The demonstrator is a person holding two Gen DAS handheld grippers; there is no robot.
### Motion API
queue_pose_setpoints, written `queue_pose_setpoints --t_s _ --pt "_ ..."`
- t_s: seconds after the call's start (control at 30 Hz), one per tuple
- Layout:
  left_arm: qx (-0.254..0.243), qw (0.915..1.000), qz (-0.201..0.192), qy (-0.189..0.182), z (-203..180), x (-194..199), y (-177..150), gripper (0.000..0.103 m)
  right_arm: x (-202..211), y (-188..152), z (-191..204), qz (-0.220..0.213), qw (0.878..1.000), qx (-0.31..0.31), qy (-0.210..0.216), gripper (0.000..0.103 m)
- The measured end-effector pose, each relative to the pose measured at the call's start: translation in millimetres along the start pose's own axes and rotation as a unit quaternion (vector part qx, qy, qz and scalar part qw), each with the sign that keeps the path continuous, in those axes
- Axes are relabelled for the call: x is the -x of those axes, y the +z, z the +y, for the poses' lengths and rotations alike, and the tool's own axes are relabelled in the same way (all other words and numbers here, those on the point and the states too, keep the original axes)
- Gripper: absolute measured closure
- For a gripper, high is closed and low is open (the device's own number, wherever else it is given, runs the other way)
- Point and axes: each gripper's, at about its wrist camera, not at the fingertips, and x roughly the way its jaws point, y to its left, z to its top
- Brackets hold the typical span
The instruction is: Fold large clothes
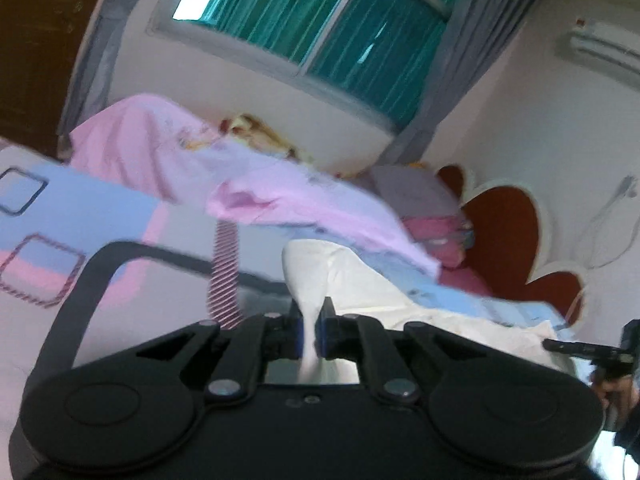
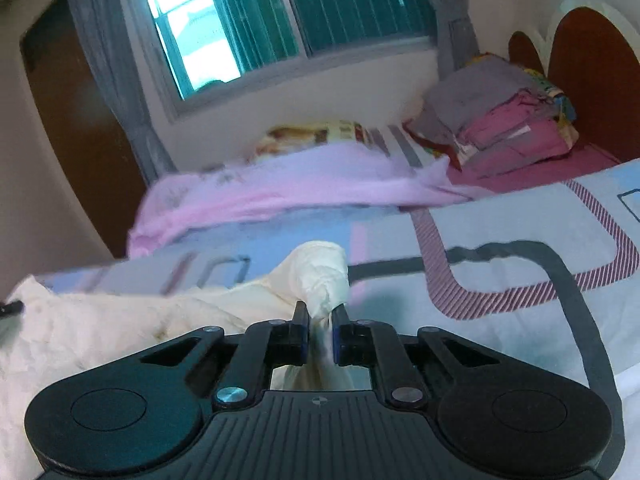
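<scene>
A cream-white garment (image 1: 360, 280) lies bunched on the patterned bed sheet (image 1: 80, 216). My left gripper (image 1: 311, 320) is shut on a pinched fold of it, which sticks up between the jaws. In the right wrist view the same cream-white garment (image 2: 120, 320) spreads to the left, and my right gripper (image 2: 320, 320) is shut on another bunched end of it. The right gripper also shows at the right edge of the left wrist view (image 1: 600, 350). The cloth hangs stretched between the two grippers above the bed.
A pink garment (image 1: 168, 148) (image 2: 280, 192) lies crumpled across the far side of the bed. A stack of folded clothes (image 2: 500, 120) sits by the red headboard (image 2: 592, 80). A window (image 2: 280, 12) with grey curtains is behind the bed.
</scene>
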Motion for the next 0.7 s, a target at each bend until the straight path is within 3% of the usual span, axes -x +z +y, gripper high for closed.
queue_pose_setpoints --t_s 0.17,0.37,0.4,0.43,0.47,0.5,0.53,0.6,0.67,0.7 --pt "0.012 0.9966 0.057 0.059 17 -30 -24 0.096 -38 -26 -8 0.061 0.998 -0.014 -0.027 0.092" --pt "0.011 0.9942 0.074 0.076 23 -36 -33 0.095 -39 -33 -18 0.06 0.997 -0.028 -0.026 0.092" --pt "0.008 0.9937 0.079 0.08 22 -35 -31 0.09 -37 -30 -18 0.063 0.997 -0.032 -0.028 0.083" --pt "0.007 0.9932 0.079 0.085 21 -33 -30 0.079 -31 -27 -17 0.057 0.997 -0.037 -0.048 0.069" --pt "0.006 0.9924 0.072 0.1 19 -25 -27 0.071 -20 -24 -15 0.037 0.995 -0.038 -0.08 0.031" --pt "0.0 0.9899 0.055 0.131 14 -14 -23 0.053 -2 -23 -11 -0.003 0.994 -0.032 -0.1 0.021" --pt "-0.013 0.987 0.03 0.158 4 1 -19 0.047 15 -21 -7 -0.027 0.995 -0.024 -0.09 0.021" --pt "-0.031 0.9886 -0.01 0.147 -19 28 -18 0.047 41 -21 12 -0.043 0.997 -0.001 -0.069 0.027" --pt "-0.062 0.9877 -0.007 0.143 -59 39 -22 0.047 53 -25 43 -0.038 0.996 0.04 -0.067 0.037" --pt "-0.074 0.9875 -0.004 0.139 -77 40 -26 0.047 56 -28 59 -0.036 0.996 0.052 -0.058 0.037"
